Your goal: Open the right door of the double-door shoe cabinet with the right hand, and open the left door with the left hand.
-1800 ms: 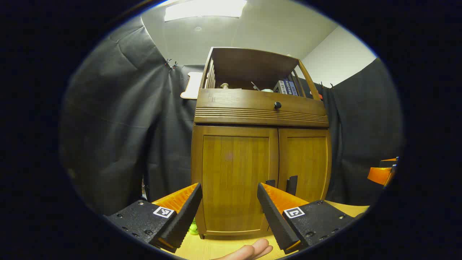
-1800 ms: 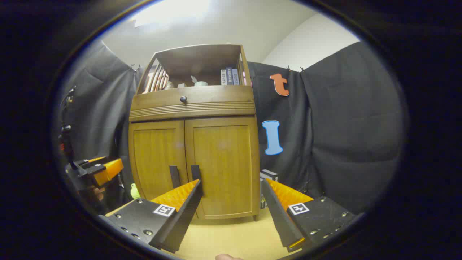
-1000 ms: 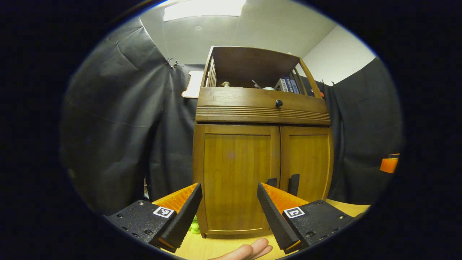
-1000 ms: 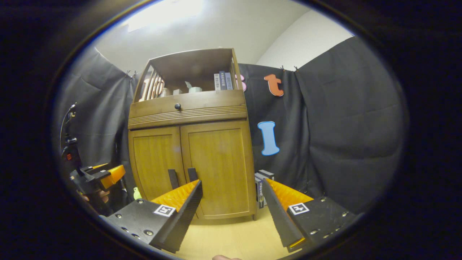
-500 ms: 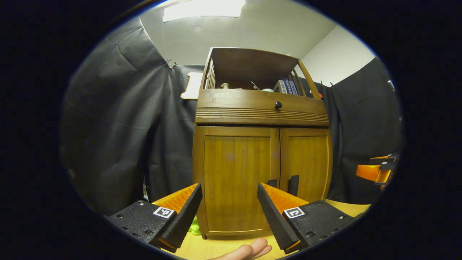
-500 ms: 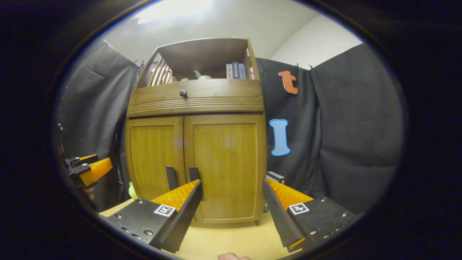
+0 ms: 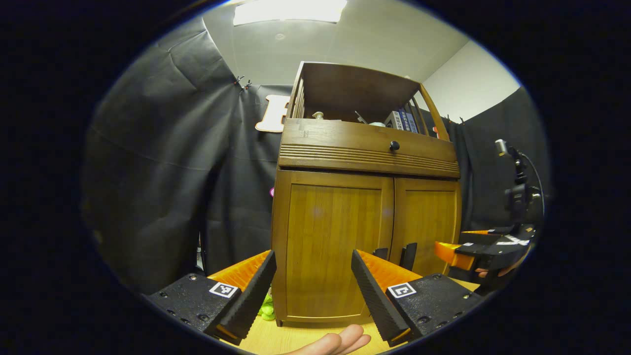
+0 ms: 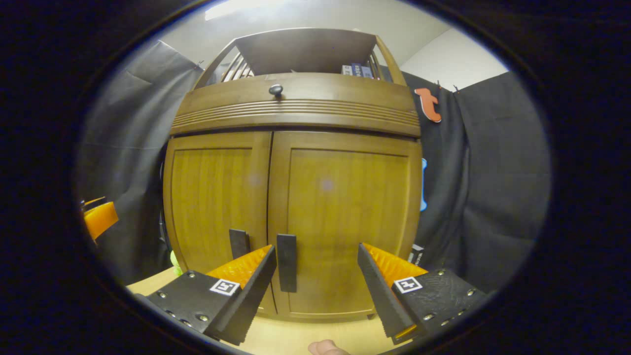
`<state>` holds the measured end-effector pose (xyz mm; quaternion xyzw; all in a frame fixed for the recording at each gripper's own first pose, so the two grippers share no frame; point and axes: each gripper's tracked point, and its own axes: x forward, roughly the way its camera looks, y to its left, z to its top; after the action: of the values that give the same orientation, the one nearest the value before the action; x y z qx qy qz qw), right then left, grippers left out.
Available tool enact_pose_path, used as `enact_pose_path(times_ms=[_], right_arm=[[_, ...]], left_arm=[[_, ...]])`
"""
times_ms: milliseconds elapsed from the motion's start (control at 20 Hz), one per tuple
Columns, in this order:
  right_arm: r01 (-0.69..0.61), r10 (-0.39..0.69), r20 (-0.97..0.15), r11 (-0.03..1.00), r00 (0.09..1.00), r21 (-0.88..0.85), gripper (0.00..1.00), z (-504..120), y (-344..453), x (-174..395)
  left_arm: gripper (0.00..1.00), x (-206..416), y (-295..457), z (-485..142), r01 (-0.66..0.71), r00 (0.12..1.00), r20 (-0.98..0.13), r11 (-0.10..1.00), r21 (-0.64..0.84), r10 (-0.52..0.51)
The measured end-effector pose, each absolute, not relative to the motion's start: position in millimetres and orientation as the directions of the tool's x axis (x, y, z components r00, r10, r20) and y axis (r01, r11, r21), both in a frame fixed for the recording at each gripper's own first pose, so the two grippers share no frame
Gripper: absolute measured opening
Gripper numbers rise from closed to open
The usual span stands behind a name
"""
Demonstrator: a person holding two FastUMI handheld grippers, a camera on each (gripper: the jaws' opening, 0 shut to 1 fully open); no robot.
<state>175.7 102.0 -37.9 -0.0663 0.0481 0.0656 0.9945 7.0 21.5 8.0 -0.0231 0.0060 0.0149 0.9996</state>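
Both views look up from low over the tabletop [image 8: 291,335] at the shoe cabinet [image 7: 340,246]. The left gripper view faces it from its left, farther back; the right gripper view sits close, roughly square-on. Both share the cabinet's doors.

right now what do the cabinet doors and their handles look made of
Doors: the right door and left door look like varnished wood, honey-brown with vertical grain and a soft sheen; veneer is possible.
Handles: the right handle and left handle are flat matte black bars, metal or plastic.
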Motion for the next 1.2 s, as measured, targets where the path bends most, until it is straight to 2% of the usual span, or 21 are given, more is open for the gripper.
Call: enact_pose_path(times_ms=[250, 300, 350, 400, 500, 550, 600, 650, 700, 750, 800, 1200], right_arm=[[-0.122, 0.101, -0.164, 0.984, 0.981, -0.127, 0.98, -74, 123, 215], [-0.126, 0.104, -0.165, 0.984, 0.981, -0.129, 0.97, -77, 127, 224], [-0.115, 0.091, -0.165, 0.984, 0.982, -0.140, 0.96, -81, 126, 233], [-0.115, 0.089, -0.177, 0.983, 0.980, -0.141, 0.96, -88, 126, 240], [-0.140, 0.116, -0.208, 0.985, 0.971, -0.103, 0.87, -105, 129, 244], [-0.184, 0.172, -0.211, 0.982, 0.962, -0.041, 0.68, -108, 139, 245], [-0.181, 0.174, -0.198, 0.983, 0.965, -0.016, 0.50, -103, 139, 239], [-0.190, 0.181, -0.206, 0.981, 0.962, -0.027, 0.31, -110, 139, 246], [-0.196, 0.181, -0.197, 0.979, 0.964, -0.061, 0.29, -109, 138, 245], [-0.196, 0.179, -0.199, 0.978, 0.963, -0.070, 0.30, -108, 137, 242], [-0.202, 0.183, -0.207, 0.976, 0.961, -0.076, 0.24, -107, 138, 242], [-0.298, 0.285, -0.229, 0.954, 0.931, -0.027, 0.23, -101, 119, 197]], left_arm=[[0.91, 11, 17, 4, 0.001, 1.000, -0.030, 0.999, -0.050, -0.002], [0.95, 12, 14, 2, 0.009, 0.999, -0.035, 0.999, -0.051, -0.011], [0.91, 13, 13, 1, 0.015, 0.999, -0.040, 0.999, -0.051, -0.017], [0.91, 14, 13, 0, 0.019, 0.999, -0.043, 0.999, -0.051, -0.021], [0.90, 16, 12, -1, 0.021, 0.999, -0.043, 0.998, -0.059, -0.024], [0.90, 17, 13, -2, 0.016, 0.999, -0.047, 0.998, -0.061, -0.019], [0.95, 17, 14, -4, 0.014, 0.999, -0.049, 0.998, -0.058, -0.017], [0.90, 18, 13, -4, 0.015, 0.999, -0.048, 0.998, -0.058, -0.018], [0.90, 19, 11, -4, 0.019, 0.999, -0.048, 0.998, -0.058, -0.022], [0.90, 18, 11, -4, 0.022, 0.999, -0.046, 0.998, -0.057, -0.025], [0.90, 18, 10, -4, 0.024, 0.999, -0.043, 0.998, -0.055, -0.027], [0.90, 16, 10, -4, 0.022, 0.999, -0.039, 0.999, -0.043, -0.023]])
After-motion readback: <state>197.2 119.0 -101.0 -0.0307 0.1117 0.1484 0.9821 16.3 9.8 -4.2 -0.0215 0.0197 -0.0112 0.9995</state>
